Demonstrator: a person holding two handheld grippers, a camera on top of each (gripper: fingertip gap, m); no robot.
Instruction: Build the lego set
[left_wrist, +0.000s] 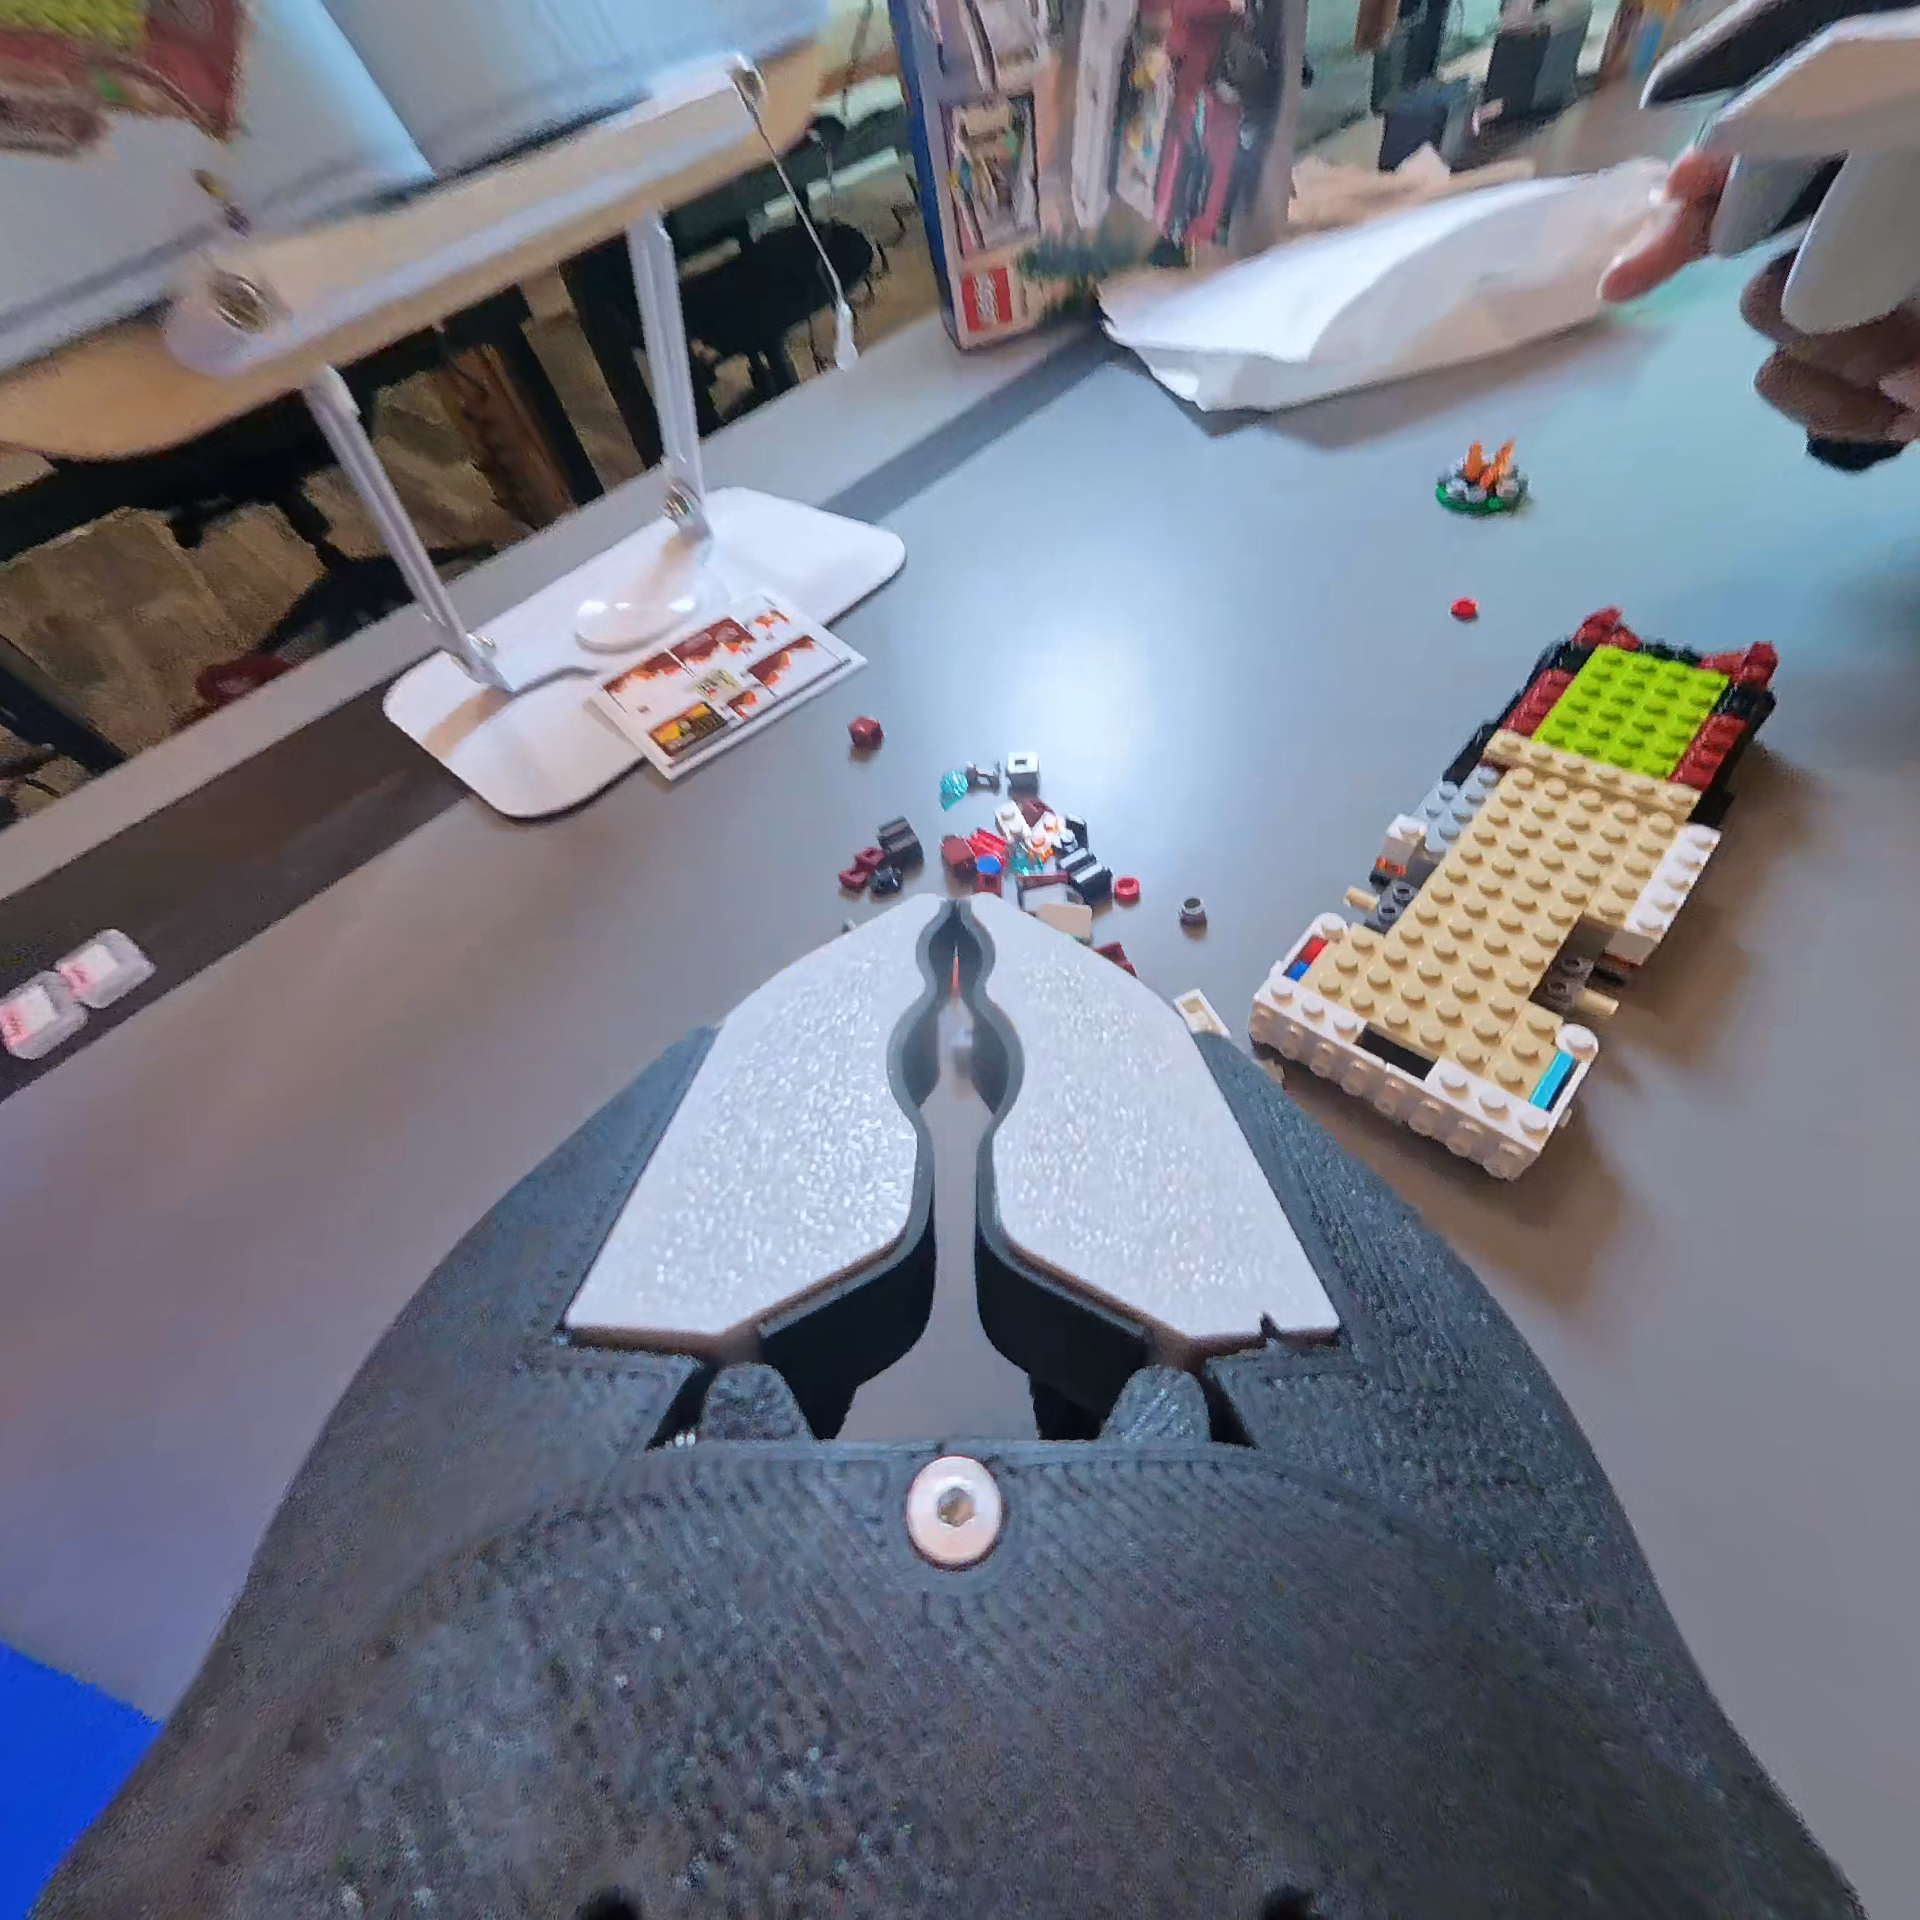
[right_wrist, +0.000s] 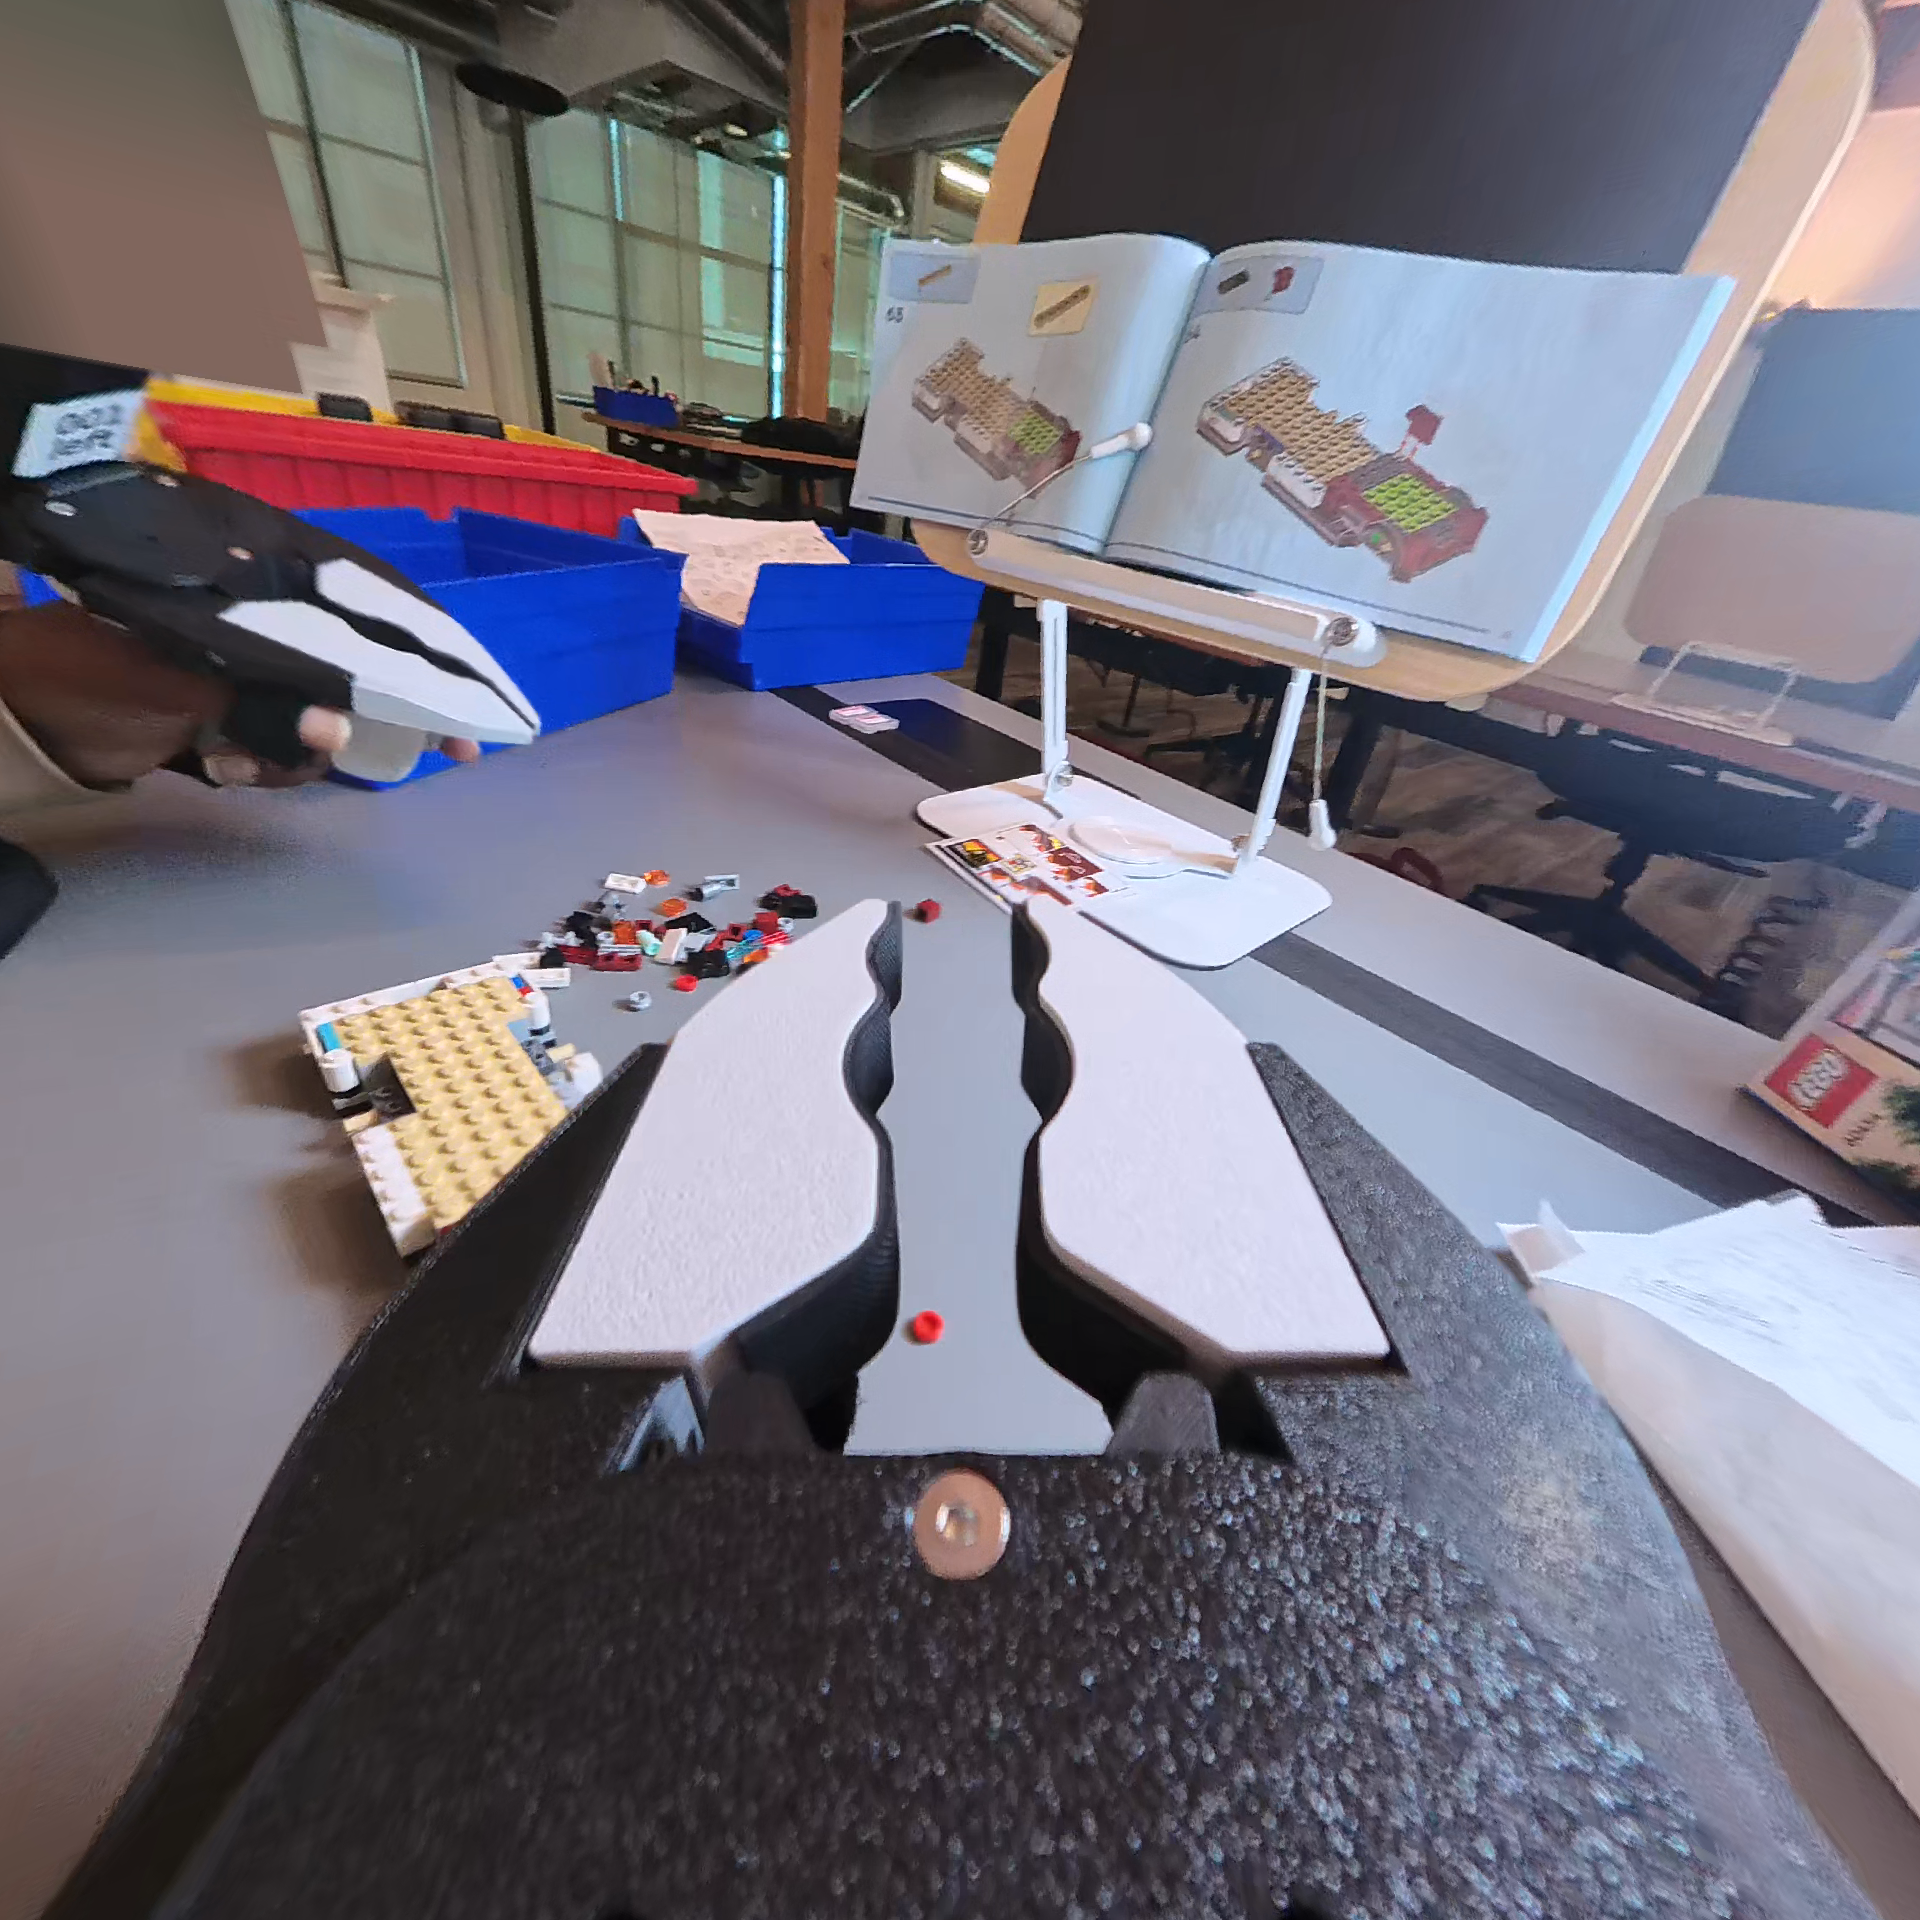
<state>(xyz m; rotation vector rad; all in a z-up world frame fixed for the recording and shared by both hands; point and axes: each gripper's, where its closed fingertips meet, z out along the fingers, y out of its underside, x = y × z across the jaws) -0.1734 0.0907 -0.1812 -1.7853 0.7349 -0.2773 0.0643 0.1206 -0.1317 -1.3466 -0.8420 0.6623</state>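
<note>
The partly built set (left_wrist: 1486, 914), tan plates with a lime patch and white edges, lies on the grey table (left_wrist: 1091, 582); it also shows in the right wrist view (right_wrist: 447, 1081). A pile of small loose pieces (left_wrist: 1018, 842) lies just beyond my left gripper (left_wrist: 956, 909), which is shut. An orange sliver shows in the slit between its fingers; I cannot tell whether it is held. In the right wrist view the left gripper (right_wrist: 488, 717) hovers above the table with nothing sticking out of its tip. My right gripper (right_wrist: 956, 914) is open and empty over bare table, with a small red stud (right_wrist: 924, 1327) below it.
An instruction book (right_wrist: 1195, 436) sits on a white stand (left_wrist: 644, 644) with a sticker sheet (left_wrist: 727, 696) on its base. A set box (left_wrist: 987, 208), a white paper bag (left_wrist: 1371, 301) and a small campfire build (left_wrist: 1481, 483) lie at the back. Blue bins (right_wrist: 810, 613) stand beyond the pile. My hands' fingertips stand some 25 cm from each other. From my right tips it is roughly 12 cm to the small red stud (right_wrist: 924, 1327); from my left, 25 cm. Seen from the left wrist view (left_wrist: 1465, 607) as well.
</note>
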